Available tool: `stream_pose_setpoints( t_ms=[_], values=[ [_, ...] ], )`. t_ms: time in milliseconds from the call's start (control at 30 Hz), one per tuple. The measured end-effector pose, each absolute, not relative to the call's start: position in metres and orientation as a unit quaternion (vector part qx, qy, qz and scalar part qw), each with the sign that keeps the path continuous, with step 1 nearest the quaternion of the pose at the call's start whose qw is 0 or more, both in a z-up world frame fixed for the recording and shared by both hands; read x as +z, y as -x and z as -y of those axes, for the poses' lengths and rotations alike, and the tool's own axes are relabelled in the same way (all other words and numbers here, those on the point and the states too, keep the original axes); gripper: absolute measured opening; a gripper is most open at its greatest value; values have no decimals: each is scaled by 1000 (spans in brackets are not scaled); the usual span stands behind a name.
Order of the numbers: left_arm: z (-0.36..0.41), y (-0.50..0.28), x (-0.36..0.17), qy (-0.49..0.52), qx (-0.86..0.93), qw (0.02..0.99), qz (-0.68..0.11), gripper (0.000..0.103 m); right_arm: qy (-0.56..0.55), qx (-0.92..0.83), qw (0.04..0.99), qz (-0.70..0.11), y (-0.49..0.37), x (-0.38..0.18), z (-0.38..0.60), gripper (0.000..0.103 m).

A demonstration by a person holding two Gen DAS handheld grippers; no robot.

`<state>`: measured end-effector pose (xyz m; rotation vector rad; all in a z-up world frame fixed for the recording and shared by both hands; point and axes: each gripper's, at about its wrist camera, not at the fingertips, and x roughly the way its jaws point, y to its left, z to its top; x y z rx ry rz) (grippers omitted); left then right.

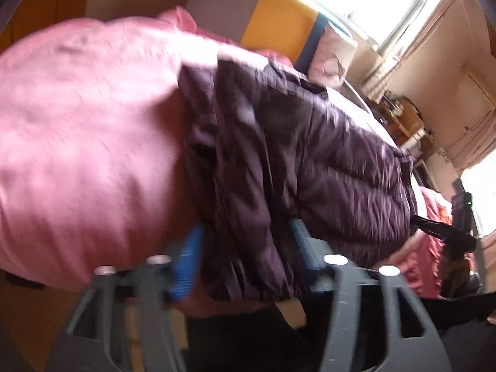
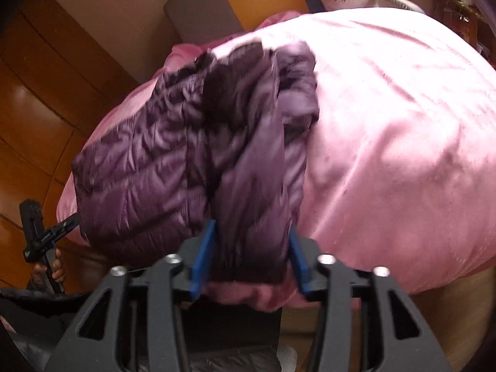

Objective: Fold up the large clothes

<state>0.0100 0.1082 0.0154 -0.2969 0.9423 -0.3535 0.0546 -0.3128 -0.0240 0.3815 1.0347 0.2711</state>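
On my left wrist camera I see the left gripper [image 1: 246, 248] with its two blue pads [image 1: 189, 266] standing on both sides of a thick fold of the dark purple puffer jacket [image 1: 310, 167]. The fabric fills the gap between them, so I judge this gripper is clamped on the jacket. The jacket lies on the pink bed cover [image 1: 77, 142], at the near edge of the bed, bunched in several layers. The picture is blurred by motion, so the small details of the fabric I cannot read.

On my right wrist camera the right gripper [image 2: 251, 254] shows the same: its blue pads [image 2: 203, 254] press on a bundle of the jacket [image 2: 173, 161] from the two sides, closed on it. Here the jacket rests on the pink bed cover [image 2: 403, 130] too, and it reaches away from me across the left part of the bed.

The other gripper is visible at the edge of each view, far right in the left view [image 1: 443, 229] and far left in the right view [image 2: 46, 232], beside the jacket's end
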Motion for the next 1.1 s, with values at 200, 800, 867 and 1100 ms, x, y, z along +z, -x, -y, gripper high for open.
stream_pose_setpoints(
  t_ms=[200, 800, 867, 1100],
  values=[
    [-108, -49, 32, 138, -162, 883, -419, 63, -158, 95, 881, -436, -93, -1, 314, 66],
    [-98, -56, 77, 139, -163, 912, -351, 1, -95, 103, 916, -376, -125, 53, 289, 10],
    [-98, -65, 83, 141, -160, 915, -342, 1, -107, 104, 920, -363, -130, 63, 291, 10],
    [-98, -116, 93, 143, -129, 925, -326, 1, -142, 78, 923, -350, -184, 69, 298, 10]
  ],
)
